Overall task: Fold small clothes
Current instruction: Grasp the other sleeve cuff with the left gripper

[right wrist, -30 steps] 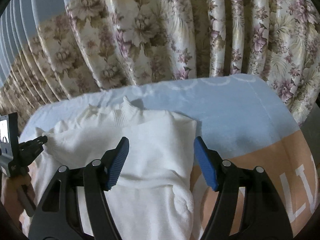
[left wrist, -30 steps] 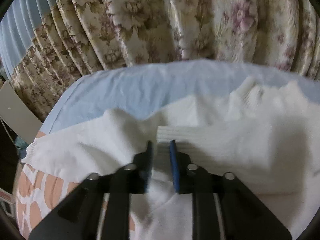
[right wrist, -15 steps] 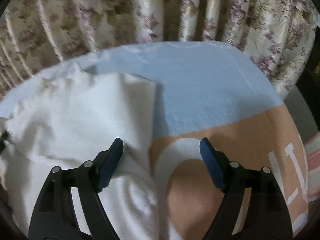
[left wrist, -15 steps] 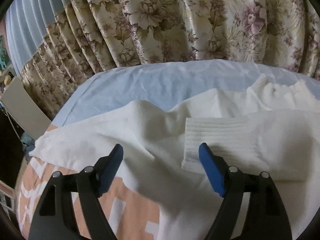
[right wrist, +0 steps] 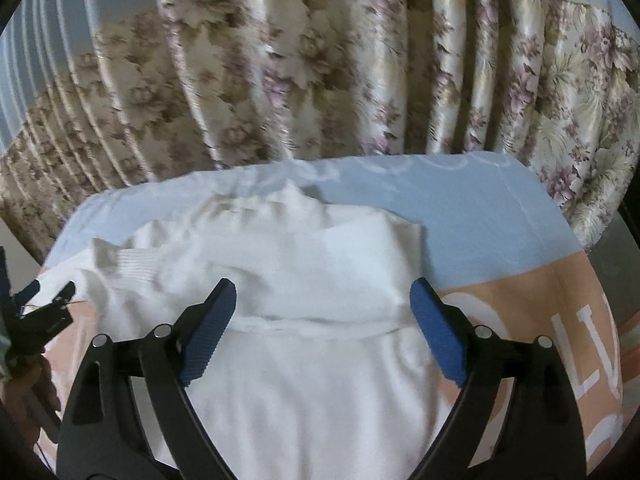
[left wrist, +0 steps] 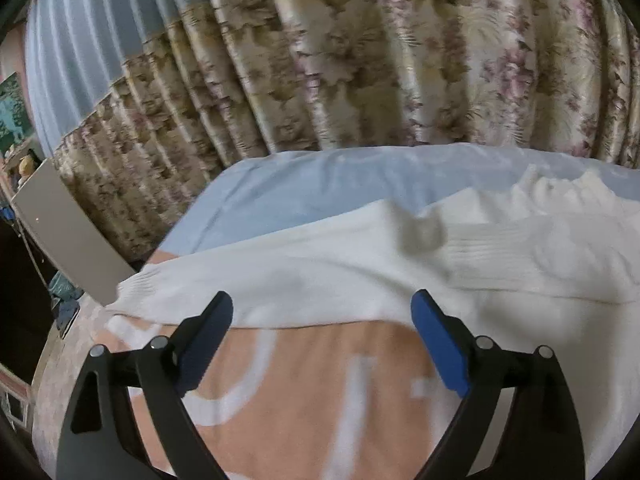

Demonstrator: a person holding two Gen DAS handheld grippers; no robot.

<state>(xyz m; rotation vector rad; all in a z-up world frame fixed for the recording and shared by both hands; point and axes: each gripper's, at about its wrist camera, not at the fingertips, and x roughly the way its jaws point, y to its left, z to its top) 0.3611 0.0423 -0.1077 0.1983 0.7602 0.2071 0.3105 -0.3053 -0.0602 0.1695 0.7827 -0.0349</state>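
Two colours split the bedcover (left wrist: 304, 196): pale blue across the middle of both views, peach with large white letters toward the bottom. Floral curtains (left wrist: 400, 60) in heavy satin pleats filled the upper half of each frame, with a plain blue-grey panel at upper left. At the far left of the left wrist view stood a flat grey board (left wrist: 68, 236) beside dark clutter. Your white sweater (right wrist: 304, 272) lay on the bed at centre frame, soft knit with ribbed cuffs, one sleeve folded across its body, the other stretched out toward the left of the left wrist view. Your left gripper (left wrist: 322, 322) had just been opening; its jaws stood spread over peach cloth, nothing between them. Your right gripper (right wrist: 323, 316) had likewise just been opening, spread above the sweater without pinching it.
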